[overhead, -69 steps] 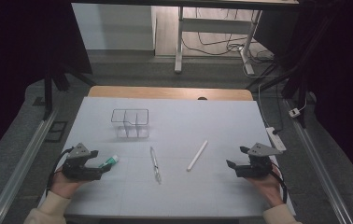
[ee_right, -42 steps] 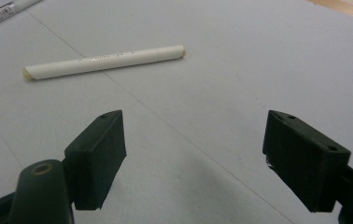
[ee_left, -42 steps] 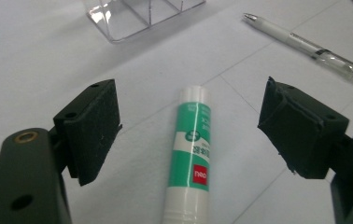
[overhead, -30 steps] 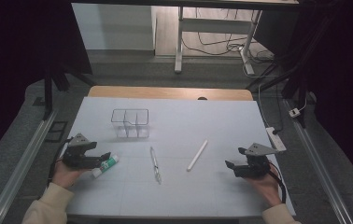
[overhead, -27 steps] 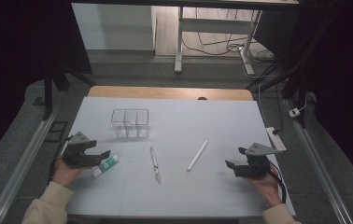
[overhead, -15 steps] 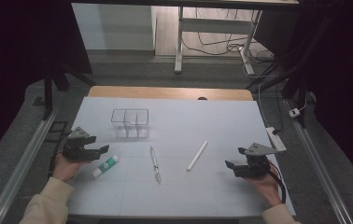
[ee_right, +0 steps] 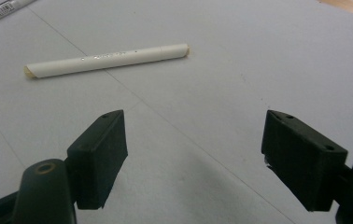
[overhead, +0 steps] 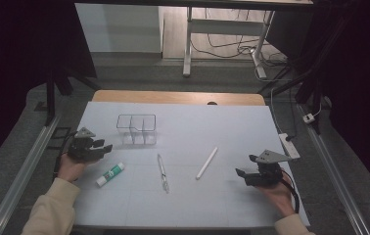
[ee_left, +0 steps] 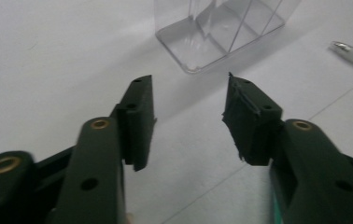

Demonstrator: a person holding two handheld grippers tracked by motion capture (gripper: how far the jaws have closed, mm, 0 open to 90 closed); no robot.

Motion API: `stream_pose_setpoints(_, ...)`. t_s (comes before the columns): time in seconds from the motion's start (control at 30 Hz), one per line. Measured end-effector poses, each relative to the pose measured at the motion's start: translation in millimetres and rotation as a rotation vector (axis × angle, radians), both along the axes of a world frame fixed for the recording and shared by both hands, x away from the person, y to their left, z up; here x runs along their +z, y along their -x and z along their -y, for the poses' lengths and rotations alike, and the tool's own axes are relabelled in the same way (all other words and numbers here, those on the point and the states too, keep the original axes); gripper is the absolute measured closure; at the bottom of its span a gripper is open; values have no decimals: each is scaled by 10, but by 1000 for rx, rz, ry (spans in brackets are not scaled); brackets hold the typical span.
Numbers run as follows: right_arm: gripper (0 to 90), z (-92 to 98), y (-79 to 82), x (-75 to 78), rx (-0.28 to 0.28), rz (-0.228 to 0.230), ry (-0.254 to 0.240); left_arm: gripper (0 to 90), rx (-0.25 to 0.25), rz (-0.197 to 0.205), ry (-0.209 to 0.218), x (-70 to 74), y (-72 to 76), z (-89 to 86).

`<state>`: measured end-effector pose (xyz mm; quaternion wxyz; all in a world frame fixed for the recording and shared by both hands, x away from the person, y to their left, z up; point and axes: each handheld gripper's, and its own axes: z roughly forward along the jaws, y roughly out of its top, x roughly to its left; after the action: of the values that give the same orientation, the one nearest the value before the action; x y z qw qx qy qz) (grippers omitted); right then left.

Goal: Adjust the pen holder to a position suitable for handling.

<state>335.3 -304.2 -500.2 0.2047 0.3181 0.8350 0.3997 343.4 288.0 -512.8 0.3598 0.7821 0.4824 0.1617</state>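
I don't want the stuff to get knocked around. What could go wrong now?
1. The left gripper is empty, jaws just closing on nothing, right beside the light clear organizer. It might bump it and make it slide.
2. The glue stick lies loose by that hand's sleeve and could roll if brushed.
3. The white pen is round, so the open right gripper may push it away.

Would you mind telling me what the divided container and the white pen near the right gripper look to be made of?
The divided container looks like clear hard plastic, possibly acrylic: the table shows through its walls, and its edges catch bright highlights in the left gripper view. The white pen looks like smooth, slightly glossy plastic, going by the faint sheen along its barrel; the fine print on it is too small to read.
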Motion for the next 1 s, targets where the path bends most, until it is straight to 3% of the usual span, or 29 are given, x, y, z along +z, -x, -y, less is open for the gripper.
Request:
stream_pose_setpoints(0.23,218,-5,0,-3,-2,-3,4,749,15,-14,2,-16,-110,-61)
stream_pose_setpoints(0.37,220,-9,-4,-10,2,-6,9,874,27,-1,1,-8,-168,-59)
stream_pose_setpoints(0.77,221,-21,0,-18,-4,-1,28,888,28,8,28,8,-421,68)
stream_pose_setpoints(1.0,222,-19,-1,-17,1,-9,33,888,11,-2,34,-11,-473,119)
